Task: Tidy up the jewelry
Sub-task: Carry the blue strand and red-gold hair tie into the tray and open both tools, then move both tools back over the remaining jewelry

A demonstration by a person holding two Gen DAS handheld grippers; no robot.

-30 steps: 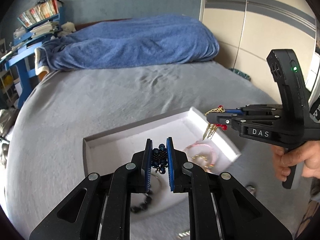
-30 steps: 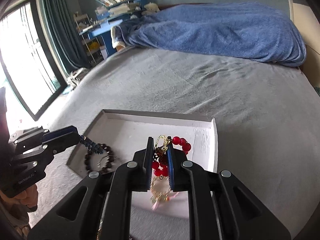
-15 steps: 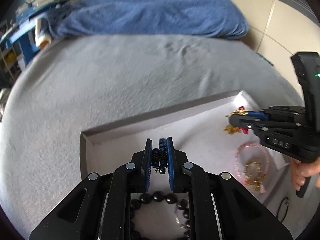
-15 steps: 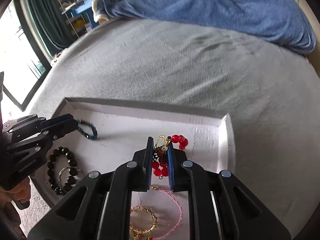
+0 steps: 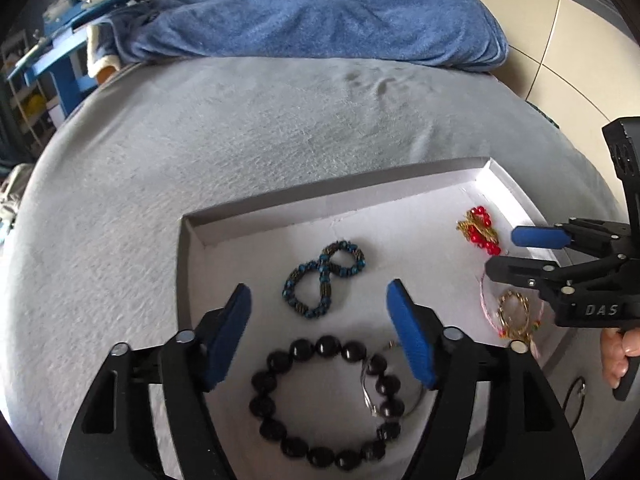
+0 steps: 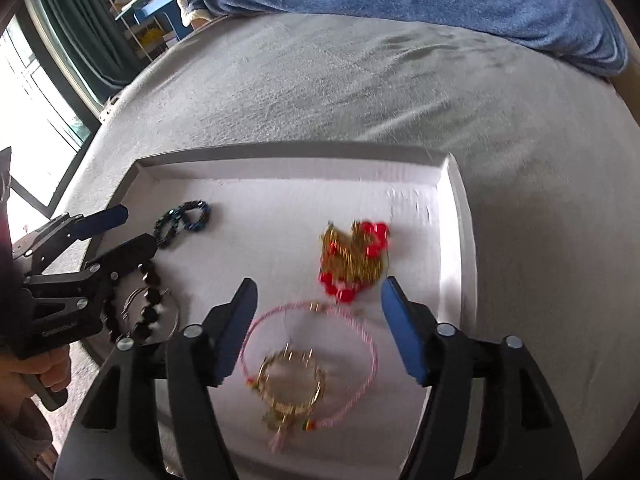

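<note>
The left gripper (image 5: pixel 318 300), black with blue pads, hangs with its jaws spread wide and nothing between them. Just ahead of its fingertips the blue-and-bronze beaded bracelet (image 5: pixel 323 277), twisted into a figure eight, lies free on the floor of the shallow white cardboard tray (image 5: pixel 332 200). Below the pads, nearer the camera, sits the black round-bead bracelet (image 5: pixel 324 400) with a thin silver wire ring (image 5: pixel 394 384) across its right side. The right gripper (image 6: pixel 316 292) is likewise released and empty. The red-bead and gold-chain cluster (image 6: pixel 354 260) rests on the tray just beyond its fingertips, towards the right pad, near the tray's right wall. Between and beneath its fingers lie the pink cord loop (image 6: pixel 310 364) and the gold charm bracelet (image 6: pixel 290 386) inside it. The tray sits on a grey bedspread (image 5: pixel 240 128), with a rumpled blue blanket (image 5: pixel 320 12) at the far end.
</note>
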